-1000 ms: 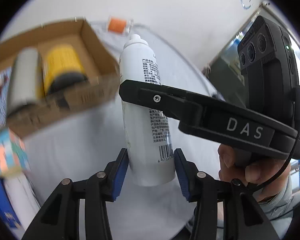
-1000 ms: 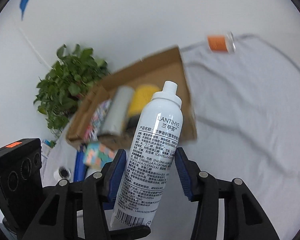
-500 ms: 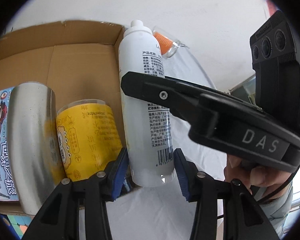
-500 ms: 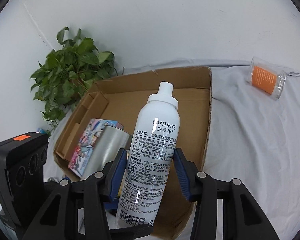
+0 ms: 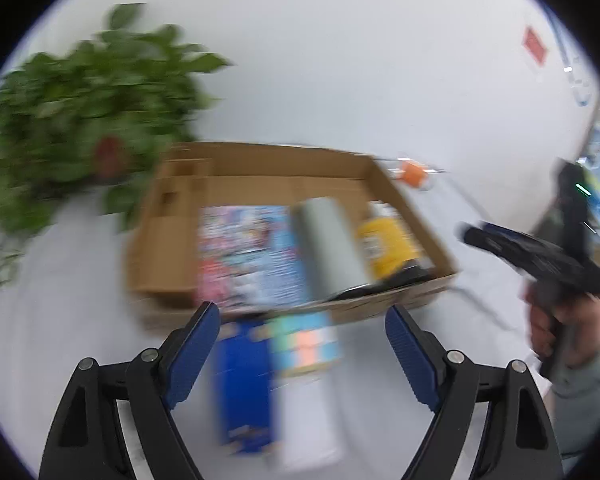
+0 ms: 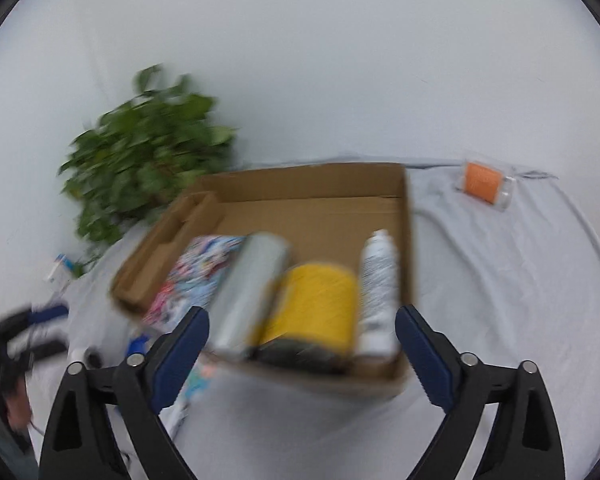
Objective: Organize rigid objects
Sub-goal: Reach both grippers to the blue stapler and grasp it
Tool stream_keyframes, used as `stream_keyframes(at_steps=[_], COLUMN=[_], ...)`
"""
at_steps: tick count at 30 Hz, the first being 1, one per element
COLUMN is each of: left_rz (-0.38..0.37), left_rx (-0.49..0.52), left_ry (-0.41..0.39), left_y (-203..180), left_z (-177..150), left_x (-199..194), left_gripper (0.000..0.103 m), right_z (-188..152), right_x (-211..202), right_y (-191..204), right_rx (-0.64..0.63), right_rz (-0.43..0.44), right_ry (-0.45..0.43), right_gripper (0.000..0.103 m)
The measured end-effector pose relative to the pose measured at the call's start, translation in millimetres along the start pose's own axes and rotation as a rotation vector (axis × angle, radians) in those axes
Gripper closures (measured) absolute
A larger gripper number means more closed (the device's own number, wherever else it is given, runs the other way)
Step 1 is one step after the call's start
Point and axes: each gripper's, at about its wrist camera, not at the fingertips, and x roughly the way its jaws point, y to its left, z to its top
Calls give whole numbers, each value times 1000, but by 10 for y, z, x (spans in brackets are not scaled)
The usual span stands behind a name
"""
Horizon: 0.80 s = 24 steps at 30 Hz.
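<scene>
Left wrist view
- Left hand-held gripper (image 5: 302, 330): jaws spread wide, nothing between the blue pads; it hangs above the worktop (image 5: 60, 360), which is draped in a white cloth.
- Cardboard box (image 5: 420, 296): open-topped, ahead of the fingers, blurred by motion.
- Box contents: a colourful picture book (image 5: 252, 256) lies flat at the left, a grey cylinder (image 5: 328, 252) on its side beside it, then a yellow can (image 5: 388, 248) near the right wall.
- In front of the box: a blue box (image 5: 242, 380) and a pastel carton (image 5: 304, 344) lie on the cloth, just beside each other.
- Right hand-held gripper (image 5: 480, 236): seen at the right edge, held in a hand (image 5: 564, 328); too blurred to judge its opening here.
- Background: a leafy plant (image 5: 84, 112) at the left, a clear cup with an orange insert (image 5: 414, 174) behind the box.

Right wrist view
- Right hand-held gripper (image 6: 302, 336): jaws wide apart and empty, above the near edge of the cardboard box (image 6: 406, 240).
- White spray bottle (image 6: 378, 292): lies inside the box along its right wall, cap pointing away, touching or just beside the yellow can (image 6: 316, 304).
- Other contents: grey cylinder (image 6: 252, 292) left of the can, picture book (image 6: 196, 276) further left.
- Around the box: clear cup with orange insert (image 6: 484, 184) well apart on the cloth at the right; plant (image 6: 140, 160) behind at the left.
</scene>
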Motion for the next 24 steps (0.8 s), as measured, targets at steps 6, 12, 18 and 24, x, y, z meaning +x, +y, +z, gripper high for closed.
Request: stream_keyframes(at_steps=[6,12,18,24], left_rz=[-47,-197,-279,-405], left_rx=[-94,-157,-223,-207], left_ry=[112,201,247,292], left_y=[523,502,695,602], left_z=[-429,-844,-946,-988], left_x=[-103,467,928,993], left_gripper=[19,22,42,58], right_z=[-936,-1396,-1387,-1406], right_x=[435,843,589,482], right_y=[1211,1608,1702,1738], right_rx=[-71,-26,-83,-109], right_rz=[110,49,63,132], right_ry=[139,258,171,191], right_gripper=[7,12,17,32])
